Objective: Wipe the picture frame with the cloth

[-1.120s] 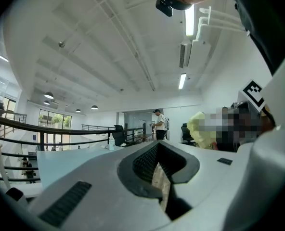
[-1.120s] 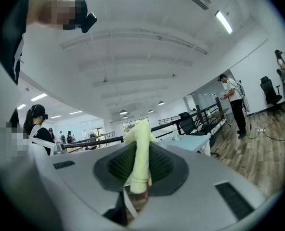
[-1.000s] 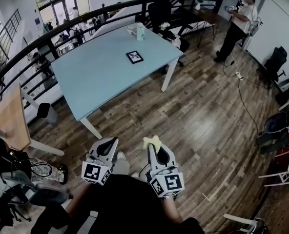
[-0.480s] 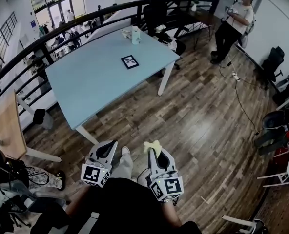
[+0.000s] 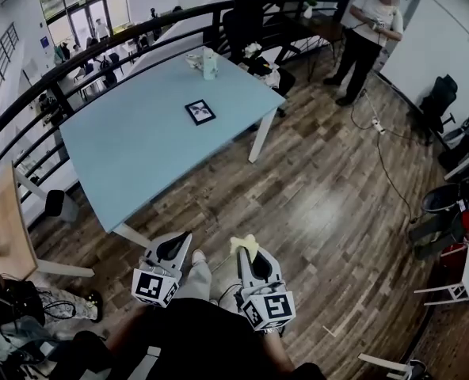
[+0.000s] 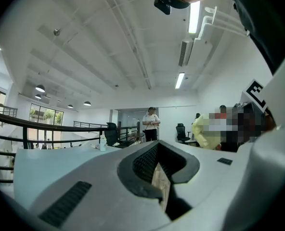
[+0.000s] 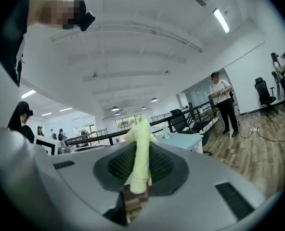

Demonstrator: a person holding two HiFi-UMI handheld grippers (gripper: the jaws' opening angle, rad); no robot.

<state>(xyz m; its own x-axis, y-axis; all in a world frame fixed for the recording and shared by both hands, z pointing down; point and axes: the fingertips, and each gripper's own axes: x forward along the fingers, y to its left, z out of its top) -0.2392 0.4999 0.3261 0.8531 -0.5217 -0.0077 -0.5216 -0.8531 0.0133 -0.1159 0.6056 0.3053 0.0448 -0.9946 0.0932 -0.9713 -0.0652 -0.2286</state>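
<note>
Two grippers hang low by the person. The right gripper pinches the yellow cloth. The left gripper has its jaws pressed together, holding nothing. The picture frame lies far off on the blue table.

picture frame lower-left in head view than before | table nearer | bystander shifted left

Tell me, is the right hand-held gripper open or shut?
Shut on the cloth: in the right gripper view, the jaws of the right hand-held gripper pinch it, its end poking out.
</note>
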